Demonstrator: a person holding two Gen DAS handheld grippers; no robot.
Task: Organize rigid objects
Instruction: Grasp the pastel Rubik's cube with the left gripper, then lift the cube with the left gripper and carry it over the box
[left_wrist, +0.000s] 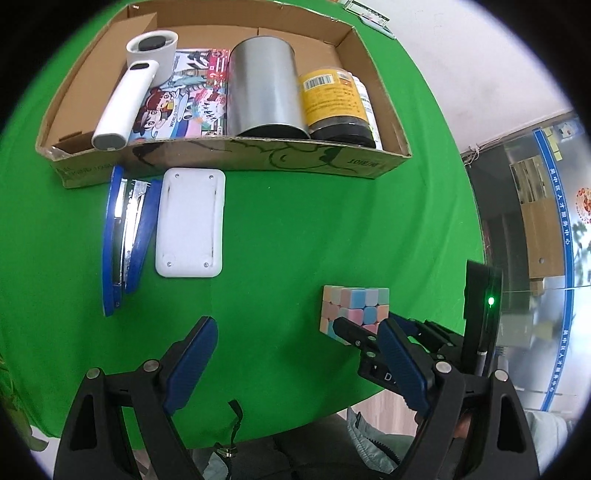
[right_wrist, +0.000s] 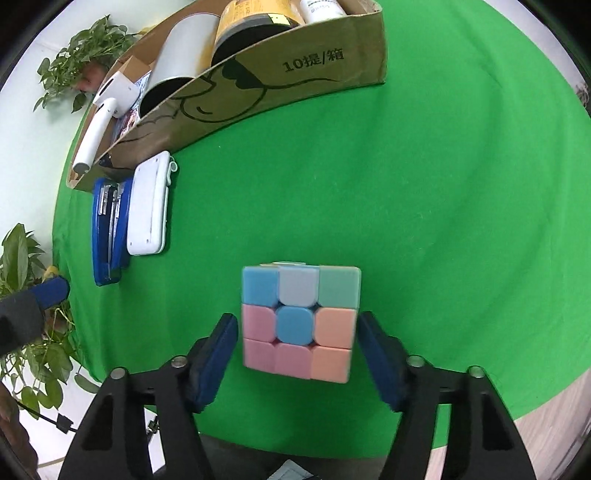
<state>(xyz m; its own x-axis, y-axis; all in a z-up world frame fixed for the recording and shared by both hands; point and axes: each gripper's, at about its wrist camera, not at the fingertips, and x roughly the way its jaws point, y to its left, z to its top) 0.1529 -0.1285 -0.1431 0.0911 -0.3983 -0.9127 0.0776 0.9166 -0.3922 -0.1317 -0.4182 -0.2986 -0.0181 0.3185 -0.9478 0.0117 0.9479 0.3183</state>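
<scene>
Pick-up step under way, by my reading, with the cardboard box (left_wrist: 236, 155) as our landmark. Left first: the left gripper (left_wrist: 295, 354) hangs wide apart over bare green desk (left_wrist: 295, 229) in front of the box, holding nothing. Over to the right: the right gripper (right_wrist: 297, 332) straddles the pastel cube (right_wrist: 299, 321), which sits on the desk well in front of the box. The pads stand just beside its faces, not yet clamped. Next call: squeeze squarely, lift, carry boxward.

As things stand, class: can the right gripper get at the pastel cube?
Probably yes: the right gripper straddles the pastel cube, a finger on each side, small gaps showing, nothing between them.
</scene>
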